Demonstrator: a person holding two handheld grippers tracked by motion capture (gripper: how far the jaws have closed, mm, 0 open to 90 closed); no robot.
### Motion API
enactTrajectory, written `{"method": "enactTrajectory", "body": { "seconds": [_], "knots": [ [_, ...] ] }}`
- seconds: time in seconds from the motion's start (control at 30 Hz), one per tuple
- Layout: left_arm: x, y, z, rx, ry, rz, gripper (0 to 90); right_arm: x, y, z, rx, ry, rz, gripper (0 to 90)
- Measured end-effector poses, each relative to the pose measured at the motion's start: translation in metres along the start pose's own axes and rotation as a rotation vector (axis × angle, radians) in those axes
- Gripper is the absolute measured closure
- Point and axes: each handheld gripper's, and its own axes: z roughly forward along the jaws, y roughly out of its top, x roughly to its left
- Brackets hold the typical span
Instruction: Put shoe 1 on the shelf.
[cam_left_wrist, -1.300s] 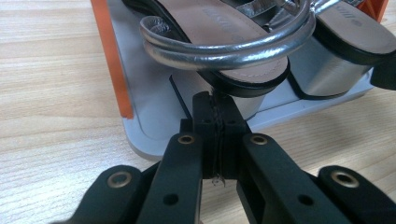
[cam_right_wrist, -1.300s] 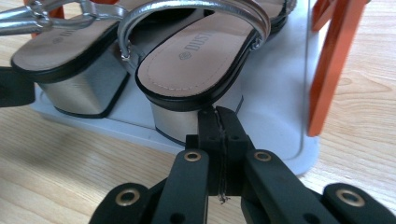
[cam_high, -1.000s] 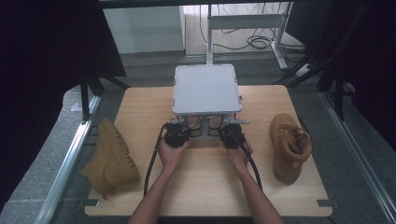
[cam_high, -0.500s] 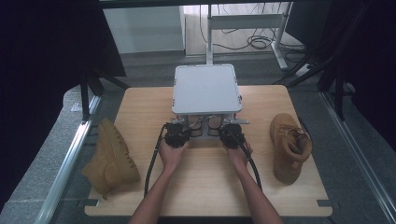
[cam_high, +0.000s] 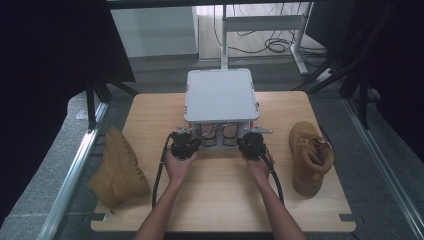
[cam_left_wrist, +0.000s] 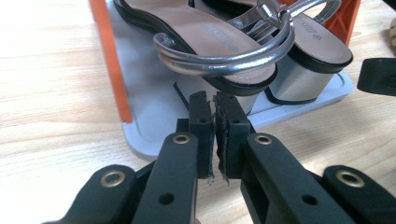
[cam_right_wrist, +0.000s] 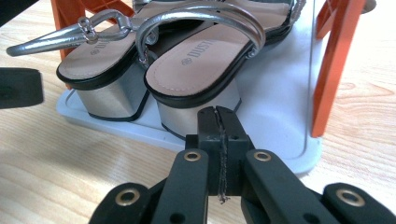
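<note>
A grey rack (cam_high: 220, 95) on orange legs (cam_left_wrist: 107, 60) stands at the middle of the table. On its lower tray (cam_left_wrist: 149, 107) sits a pair of silver block-heeled sandals (cam_high: 220, 136), heels toward me. My left gripper (cam_high: 192, 135) points at the left sandal's heel (cam_left_wrist: 233, 95). Its jaws have just been opening and a thin gap shows at the left gripper (cam_left_wrist: 214, 105), with nothing between the pads. My right gripper (cam_high: 247, 134) faces the other sandal's heel (cam_right_wrist: 187, 112). The right gripper (cam_right_wrist: 218, 116) has its pads pressed together, holding nothing.
A tan boot (cam_high: 117, 170) lies at the table's left edge, and its mate (cam_high: 310, 157) stands at the right. Black cables trail from both grippers back along the forearms. Bare wood lies in front of the rack (cam_high: 220, 190).
</note>
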Motion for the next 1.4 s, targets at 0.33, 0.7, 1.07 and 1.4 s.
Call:
{"method": "enactTrajectory", "body": {
  "seconds": [0.33, 0.7, 1.07, 1.4],
  "knots": [
    [0.006, -0.019, -0.023, 0.004, -0.042, 0.003, 83.3, -0.015, -0.017, -0.019, 0.023, 0.022, 0.011, 89.3],
    [0.004, -0.043, -0.048, 0.038, -0.084, 0.046, 71.7, -0.026, -0.047, -0.046, 0.049, 0.04, -0.012, 85.9],
    [0.0, -0.064, -0.063, 0.088, -0.123, 0.082, 54.6, -0.024, -0.069, -0.07, 0.094, 0.126, -0.076, 64.3],
    [-0.005, -0.082, -0.077, 0.092, -0.147, 0.142, 42.9, -0.014, -0.084, -0.078, 0.112, 0.142, -0.122, 49.0]
  ]
}}
